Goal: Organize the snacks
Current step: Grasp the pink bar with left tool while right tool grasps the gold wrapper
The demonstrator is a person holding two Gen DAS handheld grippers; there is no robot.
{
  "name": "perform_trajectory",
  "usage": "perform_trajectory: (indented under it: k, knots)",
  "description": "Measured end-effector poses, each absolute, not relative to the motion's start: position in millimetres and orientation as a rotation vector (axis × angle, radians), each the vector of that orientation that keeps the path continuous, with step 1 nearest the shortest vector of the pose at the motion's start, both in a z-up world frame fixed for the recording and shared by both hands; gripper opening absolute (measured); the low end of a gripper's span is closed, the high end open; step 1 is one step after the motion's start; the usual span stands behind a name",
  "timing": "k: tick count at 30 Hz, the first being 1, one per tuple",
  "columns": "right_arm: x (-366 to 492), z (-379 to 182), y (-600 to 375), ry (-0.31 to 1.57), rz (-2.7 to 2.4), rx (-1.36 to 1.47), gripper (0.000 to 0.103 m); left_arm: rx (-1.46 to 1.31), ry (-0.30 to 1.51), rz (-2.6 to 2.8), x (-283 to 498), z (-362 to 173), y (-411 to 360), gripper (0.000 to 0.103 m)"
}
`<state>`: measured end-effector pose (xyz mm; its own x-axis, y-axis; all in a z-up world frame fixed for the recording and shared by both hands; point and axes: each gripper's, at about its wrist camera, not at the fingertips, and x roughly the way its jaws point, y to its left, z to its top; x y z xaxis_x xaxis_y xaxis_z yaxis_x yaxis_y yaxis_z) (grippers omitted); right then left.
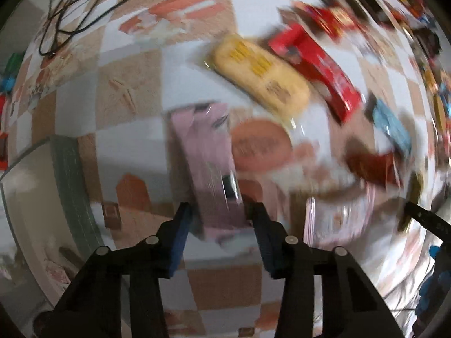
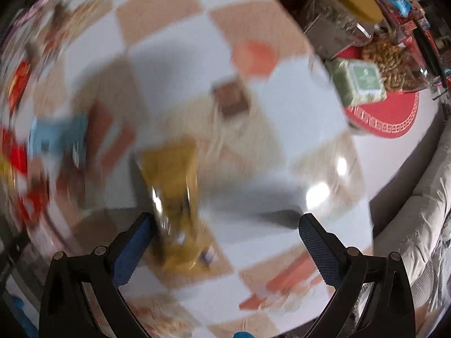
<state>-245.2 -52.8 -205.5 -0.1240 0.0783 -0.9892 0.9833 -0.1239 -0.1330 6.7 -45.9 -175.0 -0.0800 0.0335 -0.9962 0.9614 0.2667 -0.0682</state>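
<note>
In the left wrist view a long pink snack packet (image 1: 205, 163) lies lengthwise on the checked tablecloth. Its near end sits between the blue pads (image 1: 180, 236) of my left gripper (image 1: 221, 207), which is shut on it. The picture is smeared by motion. In the right wrist view my right gripper (image 2: 227, 217) stands wide open over the cloth. A yellow packet (image 2: 172, 186) lies just inside its left finger (image 2: 135, 245), with nothing pressing on it. A small brown packet (image 2: 234, 101) lies further ahead.
Beyond the pink packet lie a yellow biscuit pack (image 1: 259, 76), a red packet (image 1: 315, 67), a blue packet (image 1: 391, 126) and a brown one (image 1: 372, 166). A pale tray (image 1: 64, 169) is at left, with cables (image 1: 70, 5) at the far left. A red round tray (image 2: 389, 124) holds a green box (image 2: 360, 84). A grey sofa (image 2: 417, 225) lies past the table edge.
</note>
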Motion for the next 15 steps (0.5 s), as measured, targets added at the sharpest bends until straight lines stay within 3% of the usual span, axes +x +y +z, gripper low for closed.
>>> perform_trajectory:
  k: [11, 15]
  knots:
    - [-225, -202, -8, 1.316, -1.311, 1.294, 0.102, 1.079, 1.396, -1.087, -18, -171, 18, 0.049]
    - [-215, -198, -28, 1.311, -1.285, 1.258, 0.102, 1.048, 1.386, -1.068, -7, -164, 19, 0.059]
